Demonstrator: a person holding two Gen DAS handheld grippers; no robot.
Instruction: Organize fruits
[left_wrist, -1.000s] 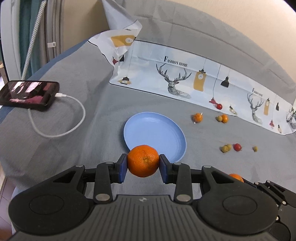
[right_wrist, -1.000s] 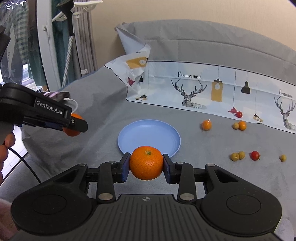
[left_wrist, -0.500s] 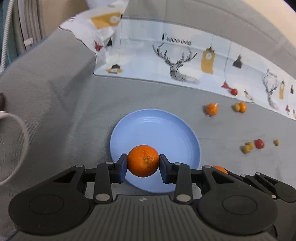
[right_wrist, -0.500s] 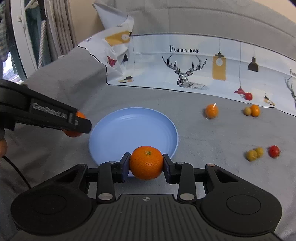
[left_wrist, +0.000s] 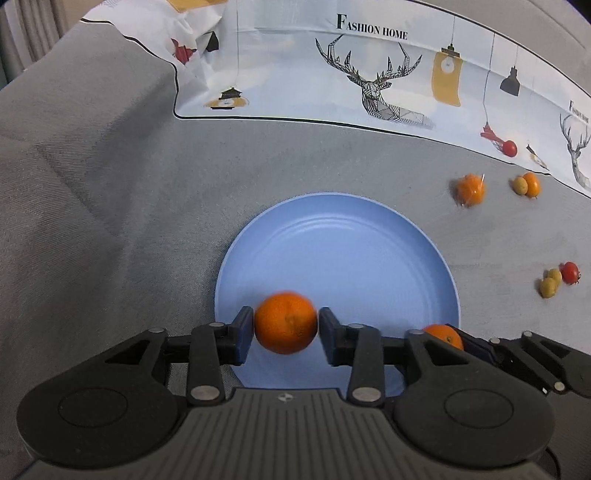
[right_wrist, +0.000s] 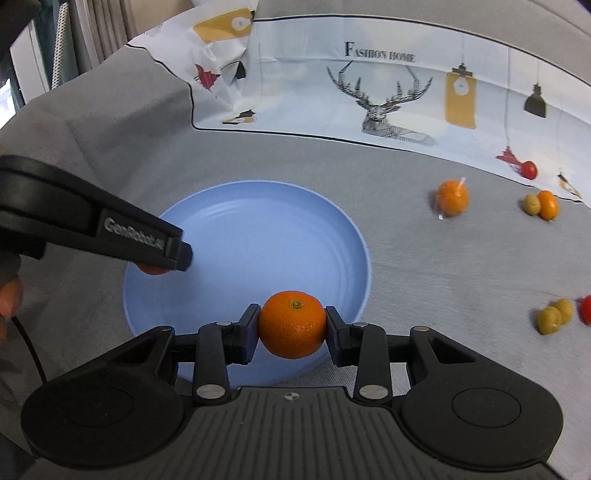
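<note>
Tangerines sit one in each gripper, and both now hang low over the near part of the blue plate (left_wrist: 369, 229), where a second ago they were held well short of it and higher up. The left gripper (left_wrist: 286, 326) has its jaws opening: a sliver of plate shows between its tangerine (left_wrist: 286, 322) and the right-hand pad, and the fruit is blurred, so it is probably dropping free, though the blur leaves that uncertain. The right gripper (right_wrist: 291, 330) is clamped on its tangerine (right_wrist: 291, 325), both pads pressed to the skin, above the plate's near rim.

By my reading, the first fruit is being released onto the plate and the second should follow; the plate held nothing before this.

Several fruits are left to gather: a wrapped orange one (right_wrist: 451, 197), a yellow and orange pair (right_wrist: 540, 204), two yellowish ones (right_wrist: 554, 315) beside a red one, and a red one (right_wrist: 528, 169) further back.

All of it lies on a grey cloth (left_wrist: 110, 221), wrinkled at the left, perhaps over a bed or desk. A white printed sheet (left_wrist: 332, 74) with deer and lamps covers the far side, and curtains hang at the upper left.
</note>
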